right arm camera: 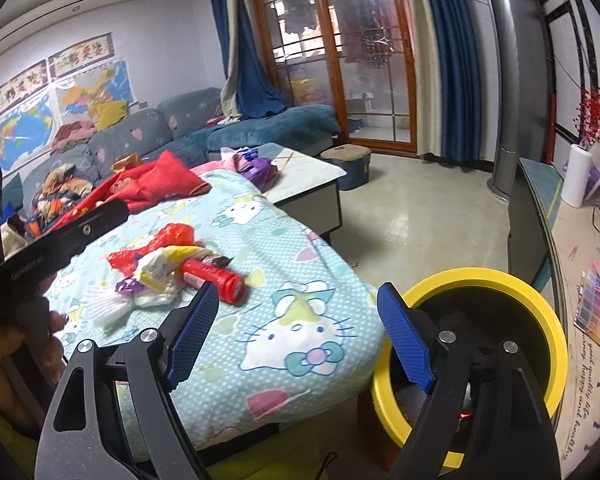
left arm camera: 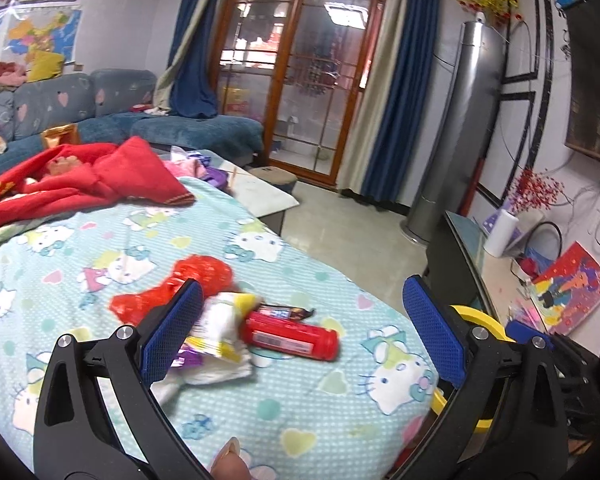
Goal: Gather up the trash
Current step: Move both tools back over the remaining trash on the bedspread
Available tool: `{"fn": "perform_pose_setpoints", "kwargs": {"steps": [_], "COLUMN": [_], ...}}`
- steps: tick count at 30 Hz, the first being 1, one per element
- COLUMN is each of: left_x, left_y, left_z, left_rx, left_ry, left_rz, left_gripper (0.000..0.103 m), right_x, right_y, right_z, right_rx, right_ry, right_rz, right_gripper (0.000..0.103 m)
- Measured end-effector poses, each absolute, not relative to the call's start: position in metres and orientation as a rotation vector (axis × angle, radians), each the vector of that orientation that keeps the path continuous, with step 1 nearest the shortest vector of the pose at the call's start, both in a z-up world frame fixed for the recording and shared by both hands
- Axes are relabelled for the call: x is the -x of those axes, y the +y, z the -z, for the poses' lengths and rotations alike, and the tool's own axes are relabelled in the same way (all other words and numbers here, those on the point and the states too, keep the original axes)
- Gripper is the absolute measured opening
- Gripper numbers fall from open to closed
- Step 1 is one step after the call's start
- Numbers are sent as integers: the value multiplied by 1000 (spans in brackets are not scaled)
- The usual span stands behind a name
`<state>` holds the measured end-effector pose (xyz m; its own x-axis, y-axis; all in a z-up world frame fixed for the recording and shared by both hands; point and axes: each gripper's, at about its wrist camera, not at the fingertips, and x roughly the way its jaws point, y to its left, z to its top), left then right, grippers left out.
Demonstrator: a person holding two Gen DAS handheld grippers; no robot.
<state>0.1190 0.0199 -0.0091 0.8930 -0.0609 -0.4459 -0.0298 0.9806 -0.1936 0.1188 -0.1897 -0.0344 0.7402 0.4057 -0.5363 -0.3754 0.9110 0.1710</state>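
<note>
Glossy red plastic tube (left arm camera: 291, 333) and crinkly wrappers (left arm camera: 216, 332) on soft printed cloth (left arm camera: 300, 400).

We saw an evenly lit room, with ceiling lamps mirrored in the glass door (left arm camera: 300, 80) and a soft sheen on the floor (right arm camera: 420, 220). Fisheye bending curved both views' edges, corners went black, and the trash (left arm camera: 260, 320) was slightly blurred.
</note>
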Motion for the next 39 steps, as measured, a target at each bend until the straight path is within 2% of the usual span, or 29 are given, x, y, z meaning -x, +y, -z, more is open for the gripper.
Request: {"fn": "perform_pose_setpoints", "kwargs": {"steps": [31, 32, 34, 39], "left_x": [-106, -106, -106, -110], "left_y": [156, 160, 165, 170], "left_z": [34, 36, 40, 49], "left_rx": [447, 464, 487, 525], "left_ry": [496, 499, 505, 520], "left_rz": [-214, -212, -204, -180], "left_gripper": [92, 91, 85, 74], "right_x": [-123, -125, -129, -136], "right_y": [-53, -48, -37, -16], "right_z": [45, 47, 53, 70], "right_rx": [67, 92, 142, 246], "right_ry": [689, 694, 703, 697], "right_rz": [-703, -703, -698, -686], "right_gripper": [78, 78, 71, 61]}}
